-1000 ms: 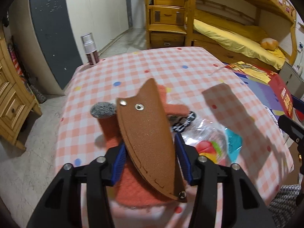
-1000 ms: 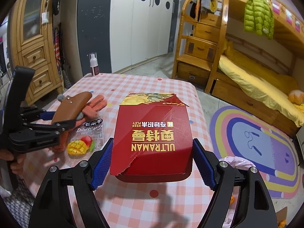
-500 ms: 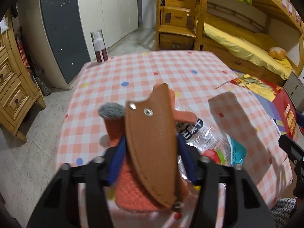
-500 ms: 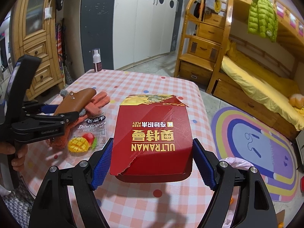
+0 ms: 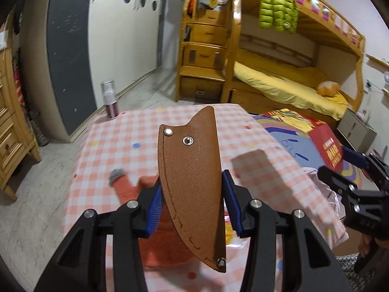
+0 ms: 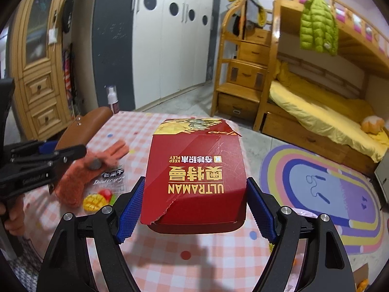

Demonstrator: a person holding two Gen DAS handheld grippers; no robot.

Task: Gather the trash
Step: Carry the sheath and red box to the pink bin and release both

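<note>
My left gripper is shut on a brown leather sheath and holds it upright above the pink checked table. From the right wrist view, the left gripper and the sheath hang over an orange knit glove. A dried-mango packet lies beside the glove. My right gripper is shut on a torn red Ultraman box, held above the table. The box also shows at the right of the left wrist view.
A small pump bottle stands at the table's far left corner. Beyond the table are a rainbow rug, a wooden bunk bed with stair drawers, and a wooden cabinet on the left. A person's hand grips the left tool.
My left gripper has closed on the sheath and lifted it off the orange glove, tipping upward. The right gripper and the red box have stayed put.
</note>
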